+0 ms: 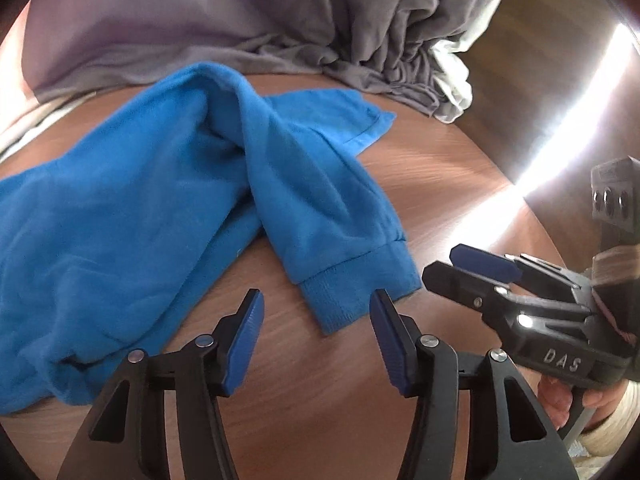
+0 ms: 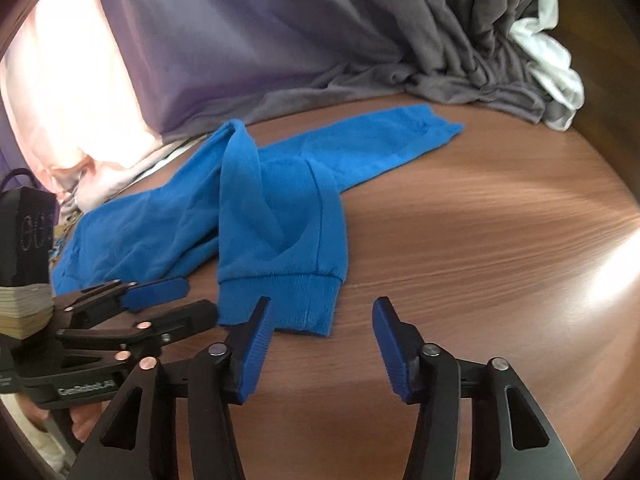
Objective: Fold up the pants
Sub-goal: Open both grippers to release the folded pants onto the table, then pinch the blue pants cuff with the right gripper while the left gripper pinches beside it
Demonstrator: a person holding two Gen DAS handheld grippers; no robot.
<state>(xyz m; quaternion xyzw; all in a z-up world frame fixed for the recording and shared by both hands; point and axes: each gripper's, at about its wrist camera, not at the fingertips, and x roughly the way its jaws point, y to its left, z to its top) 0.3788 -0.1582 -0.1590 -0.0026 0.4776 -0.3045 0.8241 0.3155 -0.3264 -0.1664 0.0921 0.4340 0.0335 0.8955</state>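
Observation:
Blue pants (image 1: 140,200) lie crumpled on a brown wooden table (image 1: 440,184), one leg folded over the other. A ribbed cuff (image 1: 352,296) points toward me. My left gripper (image 1: 316,300) hovers just short of that cuff, open, with nothing pressed between its blue pads. To its right my right gripper (image 1: 442,264) is seen side-on, held in a hand. In the right wrist view the pants (image 2: 260,208) spread up and left, their cuff (image 2: 280,300) right ahead of my open right gripper (image 2: 323,304). My left gripper (image 2: 198,298) shows at the left, beside the cuff.
A heap of grey cloth (image 2: 440,40) and white cloth (image 2: 552,64) lies at the table's far edge. Purple fabric (image 2: 200,40) hangs behind the pants, pale pink cloth (image 2: 80,100) at far left. Bare table (image 2: 480,240) extends to the right of the pants.

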